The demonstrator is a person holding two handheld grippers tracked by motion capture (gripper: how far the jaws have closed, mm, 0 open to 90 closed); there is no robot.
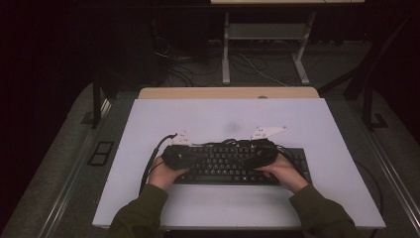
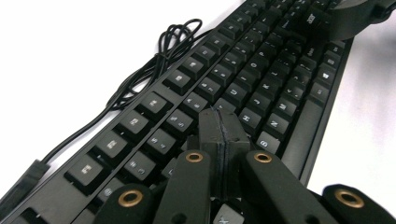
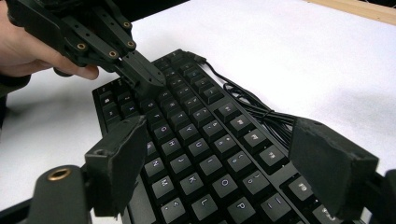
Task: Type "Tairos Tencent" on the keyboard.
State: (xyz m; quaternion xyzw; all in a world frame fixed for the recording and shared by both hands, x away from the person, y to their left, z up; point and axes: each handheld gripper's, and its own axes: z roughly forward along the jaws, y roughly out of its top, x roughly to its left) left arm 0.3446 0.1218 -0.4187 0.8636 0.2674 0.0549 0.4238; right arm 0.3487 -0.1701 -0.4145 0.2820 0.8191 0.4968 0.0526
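Your left claw (image 2: 223, 135) is pinched closed, empty, its tip over the keyboard (image 2: 261, 79), while your right claw (image 3: 233, 163) gapes wide above the same keyboard's other end, holding nothing.

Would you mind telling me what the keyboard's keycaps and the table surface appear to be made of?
The keyboard keycaps look like matte black moulded plastic with pale printed legends and soft sheen on their edges. The table surface looks like a smooth, matte white board or laminate; a bare wood-coloured strip shows at its far edge. I can't tell further.
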